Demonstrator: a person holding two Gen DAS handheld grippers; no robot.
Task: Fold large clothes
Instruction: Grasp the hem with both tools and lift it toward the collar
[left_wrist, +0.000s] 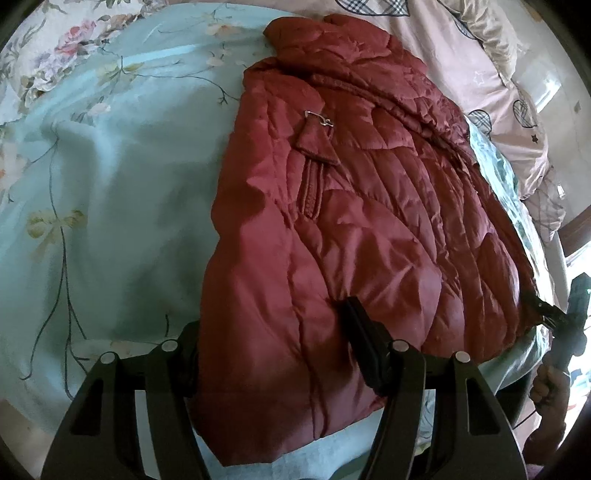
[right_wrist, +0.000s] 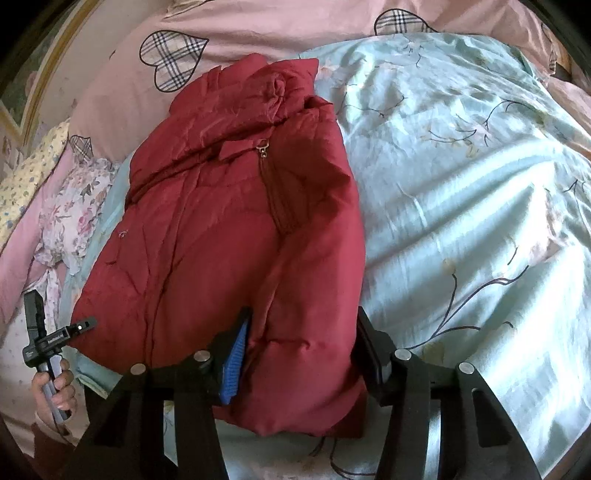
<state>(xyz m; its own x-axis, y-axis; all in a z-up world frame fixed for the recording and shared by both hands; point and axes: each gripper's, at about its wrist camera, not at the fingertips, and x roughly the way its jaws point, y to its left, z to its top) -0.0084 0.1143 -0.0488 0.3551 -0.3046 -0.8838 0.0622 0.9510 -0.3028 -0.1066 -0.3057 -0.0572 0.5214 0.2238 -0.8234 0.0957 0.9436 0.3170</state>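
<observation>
So the dark red puffer jacket lies folded lengthwise on the pale blue floral bedsheet, collar toward the pink heart-print pillows. Its hem end bulges between the spread fingers of both claws: the left gripper straddles one corner, the right gripper the other, jaws wide and pinching nothing. The shell is shiny, quilted in curved seams, with a metal zip pull on a pocket flap. One bare hand holds the left tool's handle low at the bed's edge.
</observation>
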